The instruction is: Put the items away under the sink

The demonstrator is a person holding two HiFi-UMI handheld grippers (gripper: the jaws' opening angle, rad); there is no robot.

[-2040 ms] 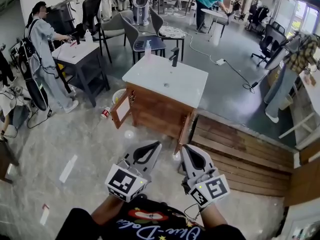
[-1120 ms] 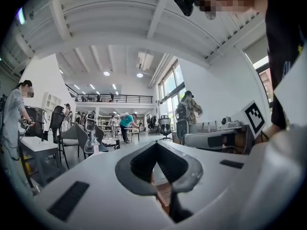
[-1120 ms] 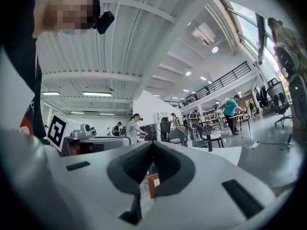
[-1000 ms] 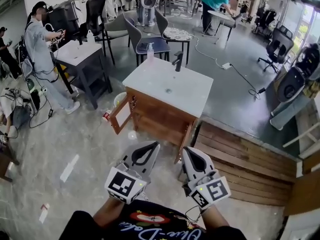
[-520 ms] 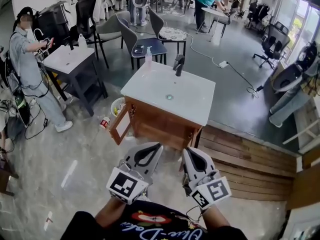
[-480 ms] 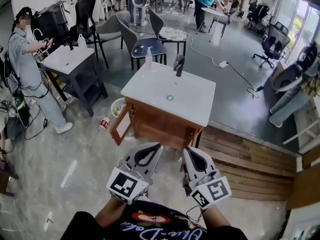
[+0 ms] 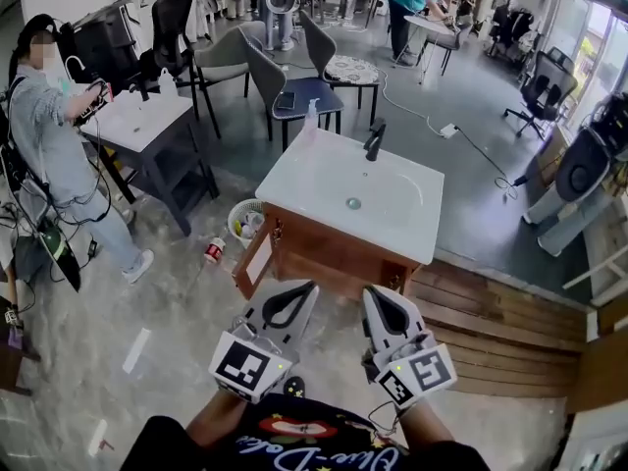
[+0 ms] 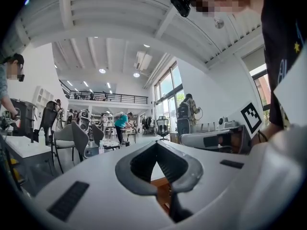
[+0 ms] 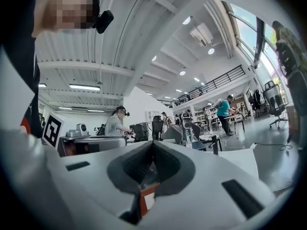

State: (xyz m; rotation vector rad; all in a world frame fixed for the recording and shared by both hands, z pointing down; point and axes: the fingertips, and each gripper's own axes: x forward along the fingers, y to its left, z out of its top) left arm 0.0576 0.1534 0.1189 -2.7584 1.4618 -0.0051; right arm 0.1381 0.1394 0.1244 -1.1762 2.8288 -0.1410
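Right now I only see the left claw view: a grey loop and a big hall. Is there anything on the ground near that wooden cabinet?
Observer: Yes. The head view shows a small can with a red band on the floor, at the picture's left of the cabinet.
Operator: Is the cabinet open?
Observer: Its left door stands swung open.
Operator: And the other claw?
Observer: The right claw is shut and empty, level beside the left claw.
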